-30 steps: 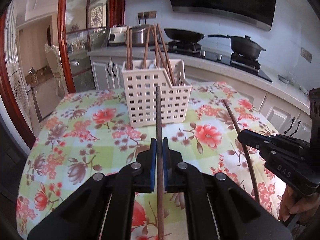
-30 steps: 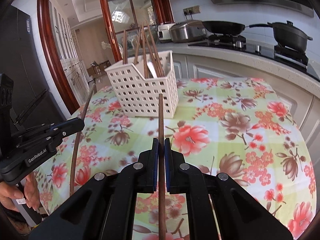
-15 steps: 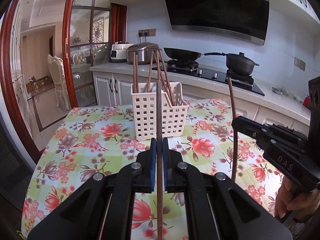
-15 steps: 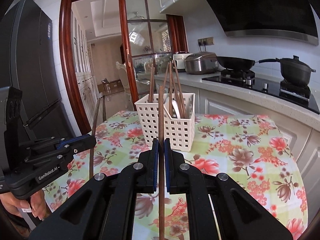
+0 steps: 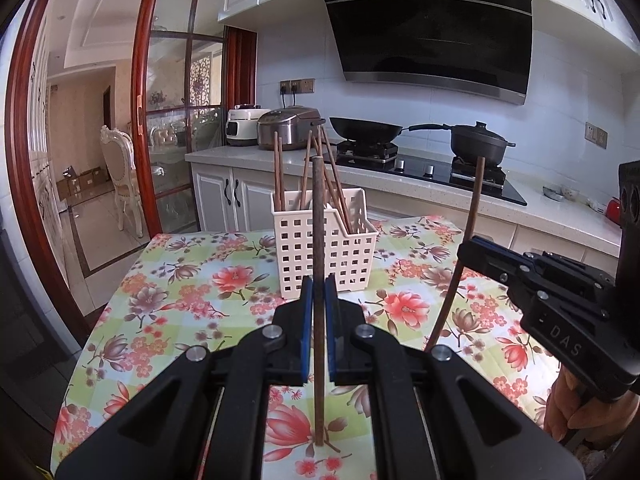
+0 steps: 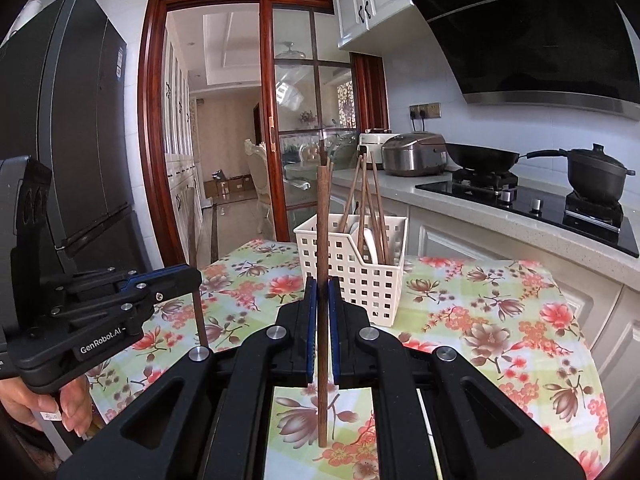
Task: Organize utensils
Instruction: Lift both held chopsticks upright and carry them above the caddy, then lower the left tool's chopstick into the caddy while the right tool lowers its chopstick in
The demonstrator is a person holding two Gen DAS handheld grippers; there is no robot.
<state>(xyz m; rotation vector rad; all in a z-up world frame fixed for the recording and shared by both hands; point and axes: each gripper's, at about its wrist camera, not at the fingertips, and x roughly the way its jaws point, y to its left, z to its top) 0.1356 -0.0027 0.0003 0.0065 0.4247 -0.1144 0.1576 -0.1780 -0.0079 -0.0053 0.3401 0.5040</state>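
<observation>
A white lattice utensil basket [image 5: 326,252] stands on the floral table [image 5: 180,292], with several brown chopsticks leaning in it. My left gripper [image 5: 319,292] is shut on a brown chopstick [image 5: 319,240] that stands upright, short of the basket. My right gripper [image 6: 322,296] is shut on another upright brown chopstick [image 6: 322,232], in front of the same basket [image 6: 360,276]. The right gripper [image 5: 466,250] with its chopstick [image 5: 468,232] shows at the right of the left wrist view. At the left of the right wrist view is the left gripper [image 6: 192,276].
Behind the table runs a counter with a rice cooker [image 5: 290,128], a black pan [image 5: 364,130] and a black pot [image 5: 478,142] on a hob. A dark fridge [image 6: 68,140] stands at the left. A person's hand [image 6: 56,404] holds the left gripper's handle.
Both grippers rose and tipped up with their chopsticks, which went from slanting toward the basket to standing upright. Most of that came early; little has shifted since half a second ago.
</observation>
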